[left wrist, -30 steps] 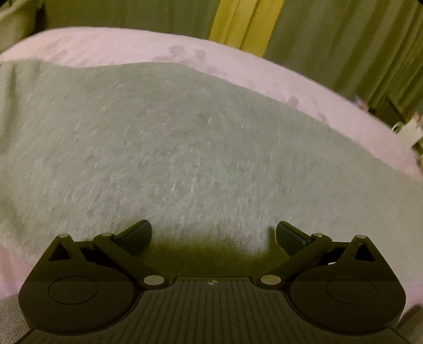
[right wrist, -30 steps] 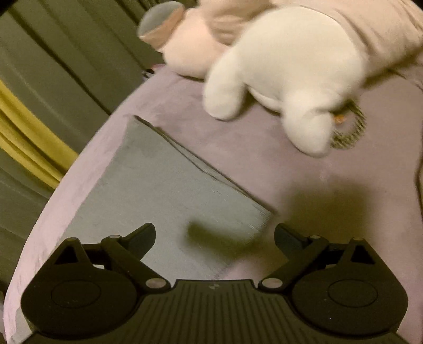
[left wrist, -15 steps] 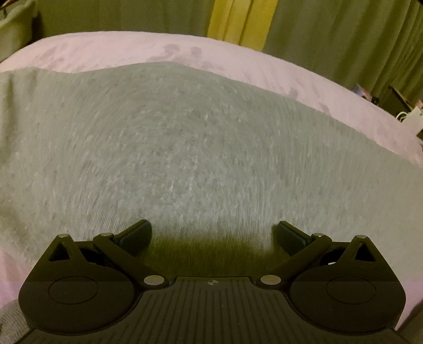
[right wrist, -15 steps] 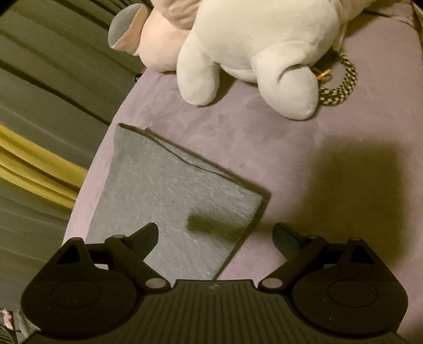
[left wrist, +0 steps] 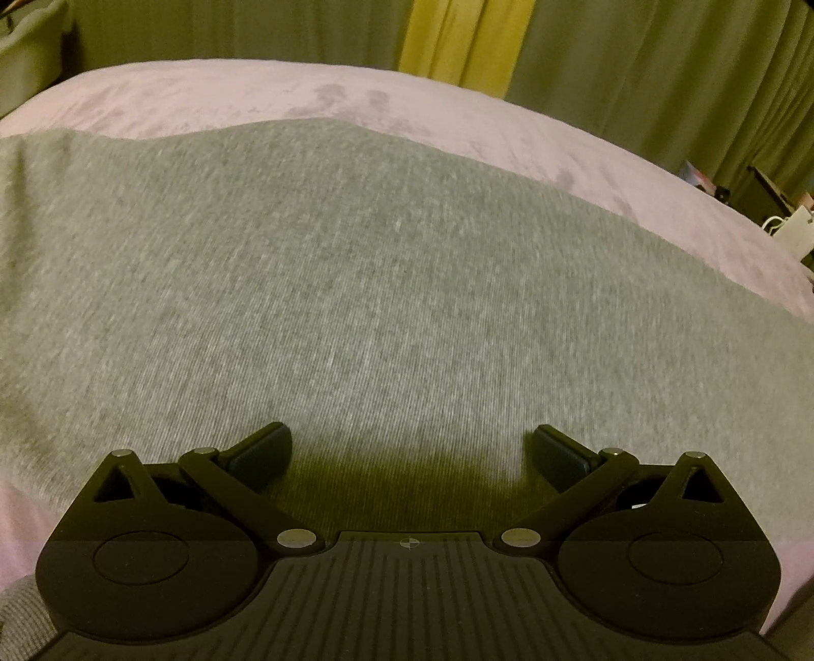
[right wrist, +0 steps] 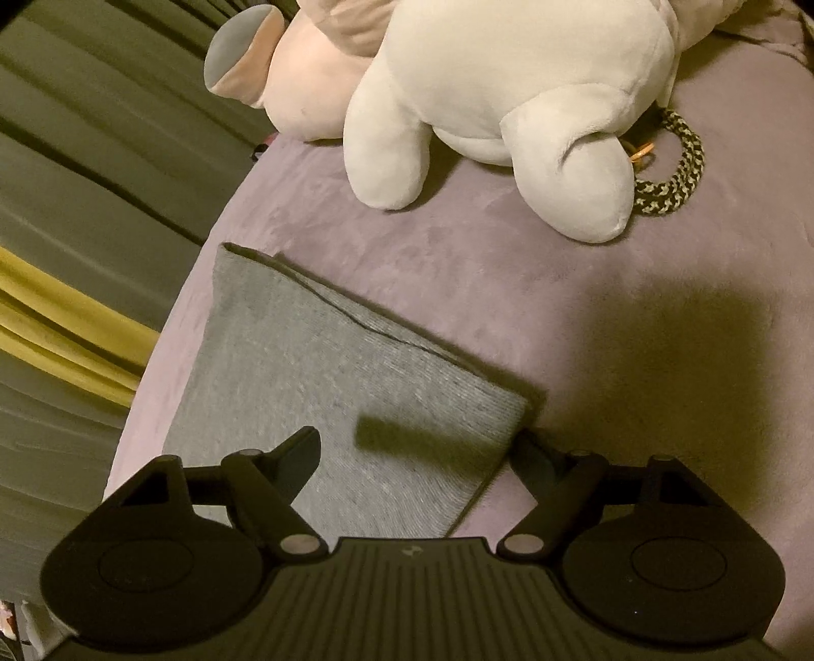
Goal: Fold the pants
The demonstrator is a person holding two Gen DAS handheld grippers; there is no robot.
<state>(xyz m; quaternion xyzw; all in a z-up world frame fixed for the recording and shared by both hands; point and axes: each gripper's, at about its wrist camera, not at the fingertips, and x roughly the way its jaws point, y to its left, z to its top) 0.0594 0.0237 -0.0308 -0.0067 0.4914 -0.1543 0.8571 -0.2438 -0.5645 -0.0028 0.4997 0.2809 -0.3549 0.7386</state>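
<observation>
No brand, label or writing to read anywhere, only a small round mark on each tool's ribbed body.

Left gripper [left wrist: 409,450] first: jaws spread wide, nothing between them, poised low over the grey pants [left wrist: 356,284]. From this side the knit fills nearly the whole view, lying flat on the lilac bed [left wrist: 203,91], with the tool's shadow falling on the cloth just ahead of the body. Beyond the bed's far edge hang olive curtains [left wrist: 661,61] with a yellow strip [left wrist: 458,40] between them, and off to the right some small clutter, too tiny to identify.

Right gripper [right wrist: 414,455] now: jaws wide apart here too, gripping nothing. This view gives what the other cannot: the end of the pants [right wrist: 325,396], a flat folded rectangle whose far edge shows layers stacked on one another. Its near right corner sits between the fingers; the left finger [right wrist: 300,457] is over the cloth, the right finger over bare bed [right wrist: 610,315] just beside the cloth's edge. A dark bar of shadow lies on the fabric between them.

Farther up the bed, well apart from the pants, a white plush toy [right wrist: 509,91] lies with a pink plush [right wrist: 305,86] beside it, touching. A black-and-yellow braided cord [right wrist: 676,173] curls out from behind the white one's leg.
</observation>
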